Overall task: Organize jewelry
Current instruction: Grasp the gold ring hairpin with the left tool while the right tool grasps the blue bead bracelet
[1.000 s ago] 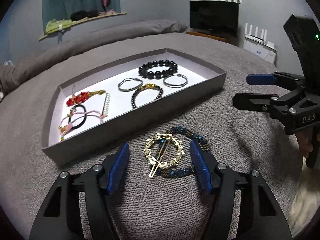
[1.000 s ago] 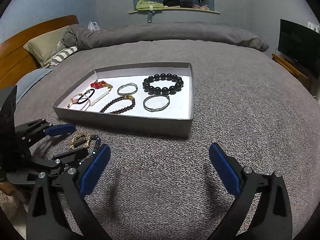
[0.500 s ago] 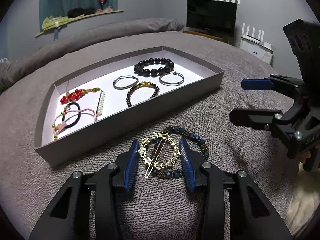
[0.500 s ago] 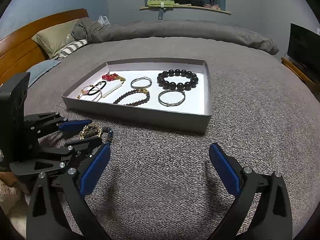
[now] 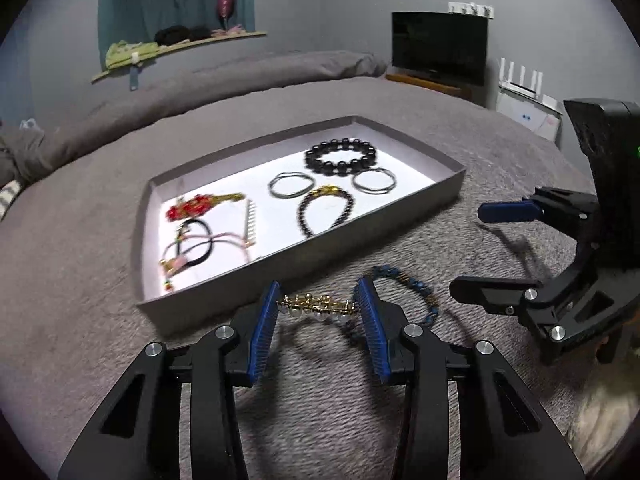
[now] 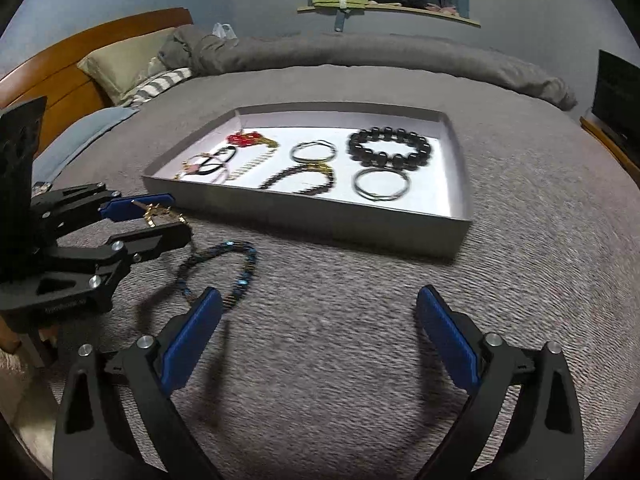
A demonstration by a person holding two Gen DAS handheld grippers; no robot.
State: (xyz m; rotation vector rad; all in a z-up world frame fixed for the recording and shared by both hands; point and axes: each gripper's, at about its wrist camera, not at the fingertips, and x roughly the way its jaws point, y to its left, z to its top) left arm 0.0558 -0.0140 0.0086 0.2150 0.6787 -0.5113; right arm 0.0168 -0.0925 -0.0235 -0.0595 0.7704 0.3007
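Jewelry lies on a grey bedspread [image 6: 360,340], most of it sorted in a shallow grey tray [image 5: 400,216] with a white floor. Inside the tray sit a black bead bracelet [image 5: 341,157], 2 thin wire bangles [image 5: 290,185], a dark bead bracelet with a gold charm [image 5: 326,209], a red bead piece [image 5: 188,208], a pearl clip [image 5: 250,226] and a black hair tie tangled with a pink cord [image 5: 196,240]. The left gripper [image 5: 318,308] pinches a gold hair clip [image 5: 316,306] between its blue pads, lifted just off the bedspread in front of the tray's near wall. A blue bead bracelet [image 6: 224,272] lies on the bedspread beside it, untouched. The right gripper [image 6: 318,322] is spread wide with nothing between its pads, though its jaws have just been closing a little; its left pad hangs over the blue bead bracelet's near edge.
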